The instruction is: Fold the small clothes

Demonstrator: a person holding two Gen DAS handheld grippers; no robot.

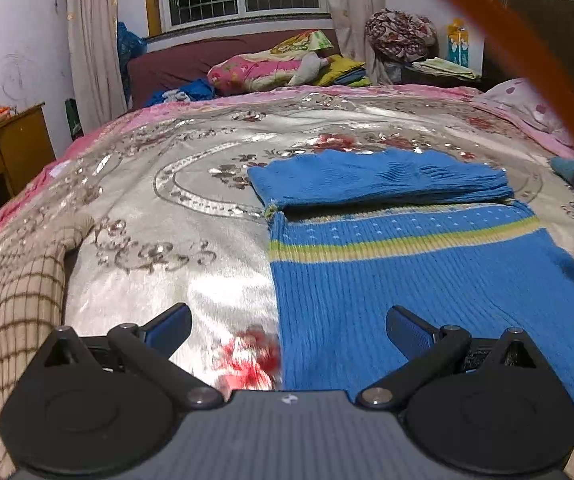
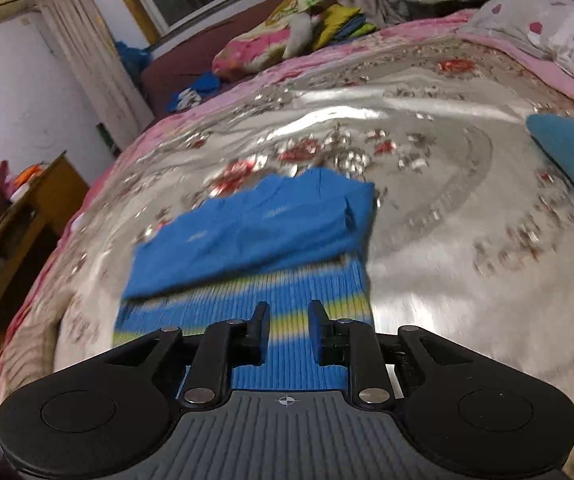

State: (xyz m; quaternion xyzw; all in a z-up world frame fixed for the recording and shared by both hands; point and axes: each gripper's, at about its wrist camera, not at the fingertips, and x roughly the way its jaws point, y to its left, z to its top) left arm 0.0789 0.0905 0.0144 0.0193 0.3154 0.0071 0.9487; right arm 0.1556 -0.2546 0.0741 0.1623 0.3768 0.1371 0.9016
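Blue knit sweater (image 1: 427, 280) lies flat on bed (image 1: 167, 208), top folded down, long axis running away from both grippers. Left gripper (image 1: 287, 320): jaws wide, empty, over sweater's left edge. Right gripper (image 2: 287, 332): jaws part-open, empty, over its striped band.

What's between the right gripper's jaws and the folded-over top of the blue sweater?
Only the sweater's own striped band; nothing else lies there. The right gripper is open, holding nothing. Right wrist view shows it.
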